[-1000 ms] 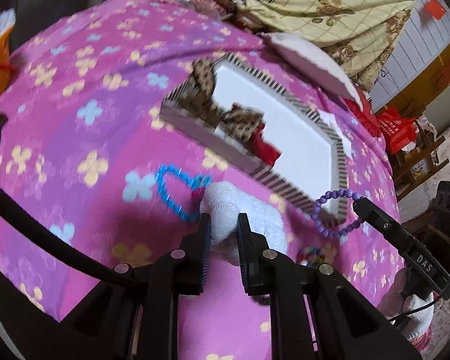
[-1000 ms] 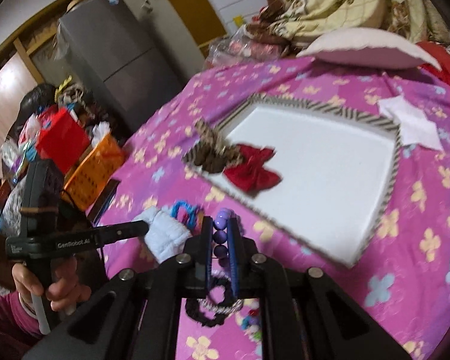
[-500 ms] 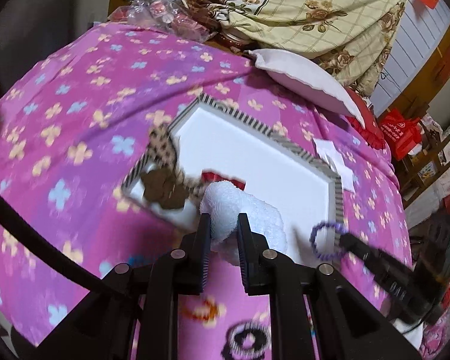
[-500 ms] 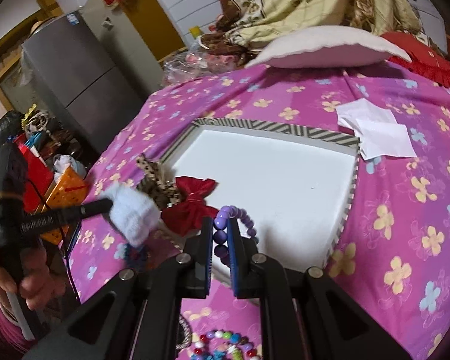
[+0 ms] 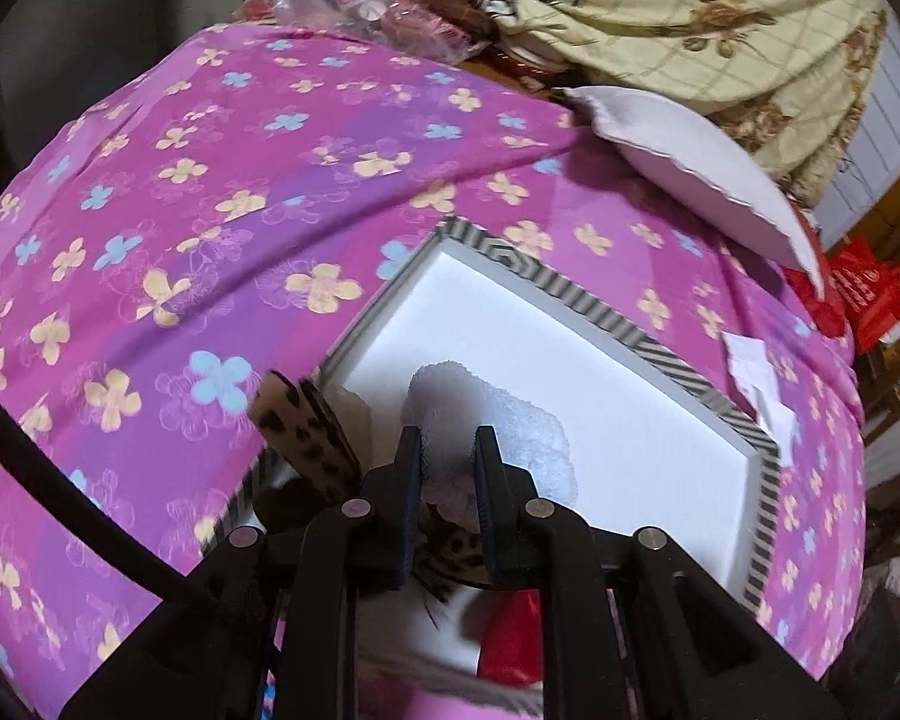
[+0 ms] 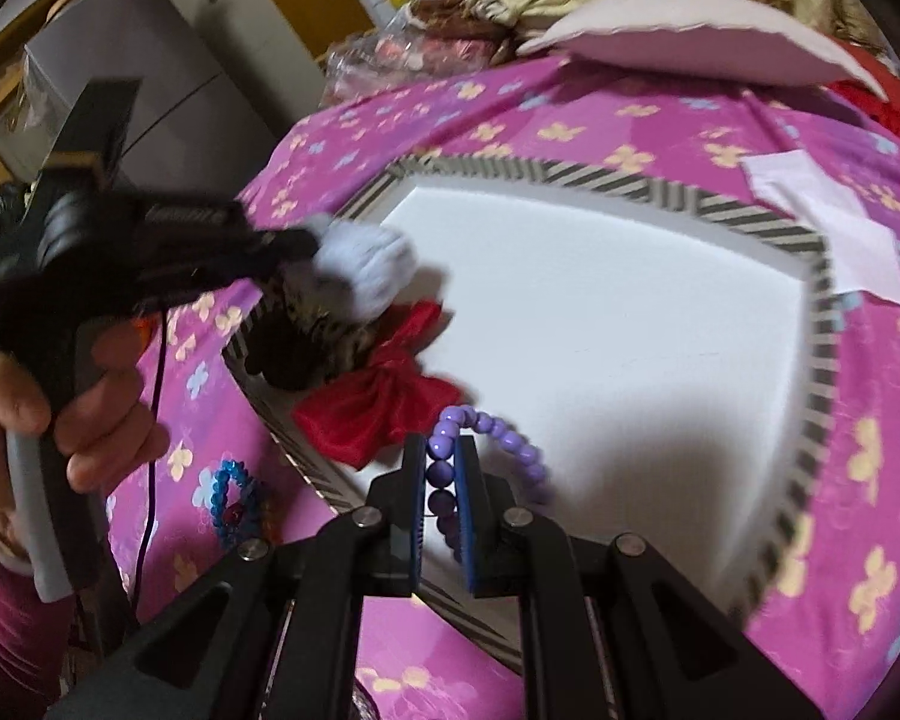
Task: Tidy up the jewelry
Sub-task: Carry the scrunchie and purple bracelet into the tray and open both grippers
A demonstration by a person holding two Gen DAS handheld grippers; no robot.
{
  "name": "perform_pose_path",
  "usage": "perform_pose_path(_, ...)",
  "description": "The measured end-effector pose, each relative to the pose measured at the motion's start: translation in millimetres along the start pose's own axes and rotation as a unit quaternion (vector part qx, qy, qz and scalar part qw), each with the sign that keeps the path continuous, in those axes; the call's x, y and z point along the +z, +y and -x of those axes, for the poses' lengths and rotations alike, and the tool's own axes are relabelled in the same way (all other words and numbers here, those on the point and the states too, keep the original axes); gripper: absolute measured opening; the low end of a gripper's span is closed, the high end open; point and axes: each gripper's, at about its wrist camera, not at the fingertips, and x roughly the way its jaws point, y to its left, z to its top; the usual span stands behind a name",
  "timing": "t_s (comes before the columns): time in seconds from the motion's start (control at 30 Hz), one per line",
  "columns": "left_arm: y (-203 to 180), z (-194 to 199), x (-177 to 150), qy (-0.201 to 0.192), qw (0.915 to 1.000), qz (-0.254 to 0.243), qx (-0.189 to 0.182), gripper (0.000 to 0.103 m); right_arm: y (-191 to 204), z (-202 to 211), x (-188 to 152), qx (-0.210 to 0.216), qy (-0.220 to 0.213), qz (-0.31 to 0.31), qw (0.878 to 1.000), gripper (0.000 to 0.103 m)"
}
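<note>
While the right gripper (image 6: 437, 480) is clamping a purple bead bracelet (image 6: 498, 450) between its closed jaws, the loop is hanging over the near edge of the white tray (image 6: 600, 324) with its striped rim. Just beyond it a red bow (image 6: 384, 396) is lying on the tray's near left corner, touching a leopard-print bow (image 6: 324, 336) behind it. The left gripper (image 5: 447, 468) is pinching a fluffy white scrunchie (image 5: 498, 420) and is holding it above those bows, so they are partly hiding beneath it; in the left wrist view the leopard piece is poking out to the left of the fingers. The person's left hand (image 6: 48, 396) is gripping the handle off the tray's left side. On the pink flowered cloth (image 5: 210, 228) beside the tray, a blue bead bracelet (image 6: 234, 498) is lying near that hand. Farther off, a white paper slip (image 6: 828, 228) is resting past the tray's right corner, and a white pillow (image 6: 690, 36) and a cream quilt (image 5: 690, 18) are sitting at the far edge.
</note>
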Motion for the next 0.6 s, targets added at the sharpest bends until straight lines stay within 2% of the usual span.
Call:
perform_pose_path(0.2, 8, -17, 3, 0.003, 0.9997, 0.001, 0.023, 0.037, 3, -23, -6, 0.004, 0.027, 0.001, 1.0, 0.009)
perform_pose_path(0.37, 7, -20, 0, -0.001, 0.9995, -0.007, 0.03, 0.038, 2, -24, -7, 0.013, 0.033, -0.007, 0.999, 0.011)
perform_pose_path(0.43, 7, -17, -3, -0.005, 0.9996, -0.005, 0.029, 0.038, 3, -20, -7, 0.011, 0.029, -0.004, 1.0, 0.015)
perform_pose_path(0.53, 6, -8, -7, -0.008, 0.9995, -0.01, 0.028, 0.046, 4, -7, -8, -0.004, 0.012, -0.001, 1.0, 0.017)
perform_pose_path(0.6, 6, 1, -11, -0.013, 0.9994, -0.015, 0.027, 0.049, 4, 3, -9, -0.012, -0.001, -0.005, 1.0, 0.022)
